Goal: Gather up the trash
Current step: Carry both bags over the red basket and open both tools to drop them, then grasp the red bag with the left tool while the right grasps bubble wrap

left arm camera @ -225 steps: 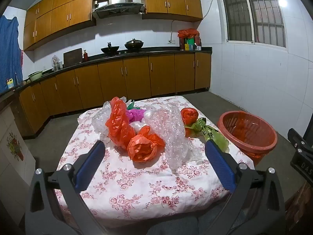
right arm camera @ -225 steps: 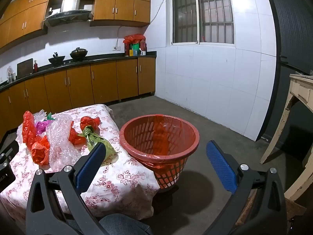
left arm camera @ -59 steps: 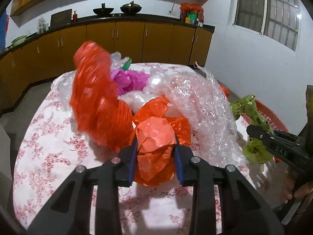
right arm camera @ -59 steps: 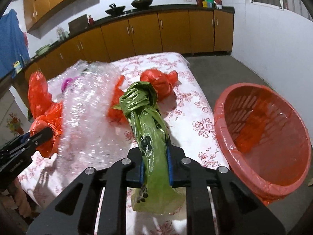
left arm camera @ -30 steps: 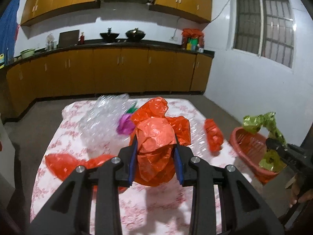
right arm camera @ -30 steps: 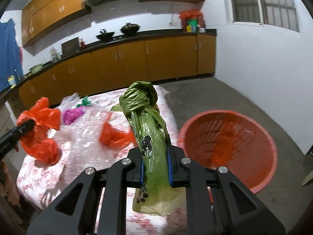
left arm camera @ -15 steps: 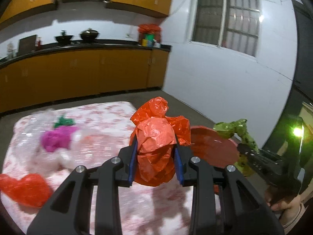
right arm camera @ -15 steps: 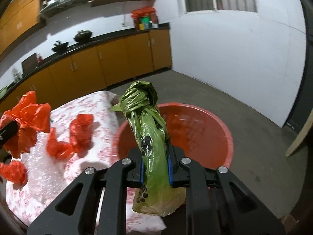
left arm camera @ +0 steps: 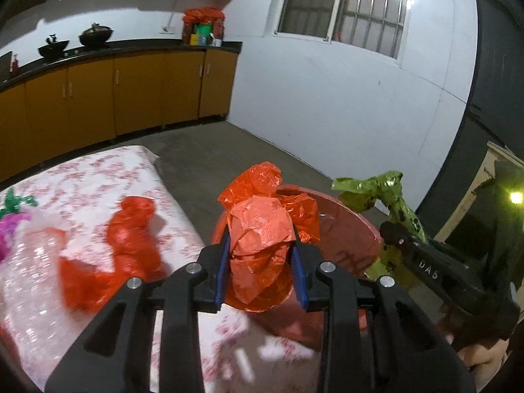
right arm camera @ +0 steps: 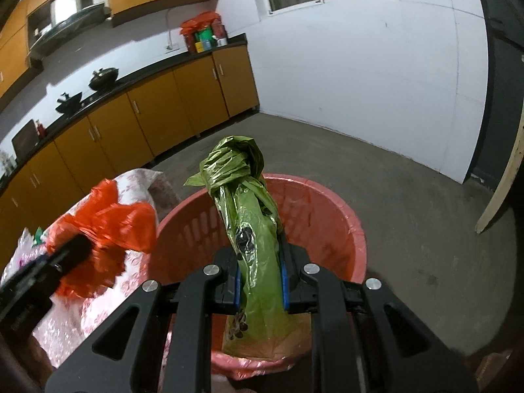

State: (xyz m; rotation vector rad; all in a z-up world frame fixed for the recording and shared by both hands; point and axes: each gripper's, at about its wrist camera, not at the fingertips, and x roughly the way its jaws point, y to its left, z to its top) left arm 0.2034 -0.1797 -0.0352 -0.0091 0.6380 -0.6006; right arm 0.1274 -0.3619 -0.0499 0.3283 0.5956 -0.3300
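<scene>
While gripped, crinkled orange bag (left arm camera: 262, 245), knotted green bag (right arm camera: 249, 216).

Red basket (right arm camera: 330, 209): the near wall and floor sat hidden behind the green bag (right arm camera: 249, 216) and the gripper frame.
Orange bag (left arm camera: 262, 245): its lower part was covered by the blue pads.
Table (left arm camera: 98, 177): smeared by motion, the floral cloth unreadable, cut off at the left edge.
Countertop items (left arm camera: 203, 29): too small to name.
Hand (left arm camera: 481, 357): only a sliver, cropped at the corner.
</scene>
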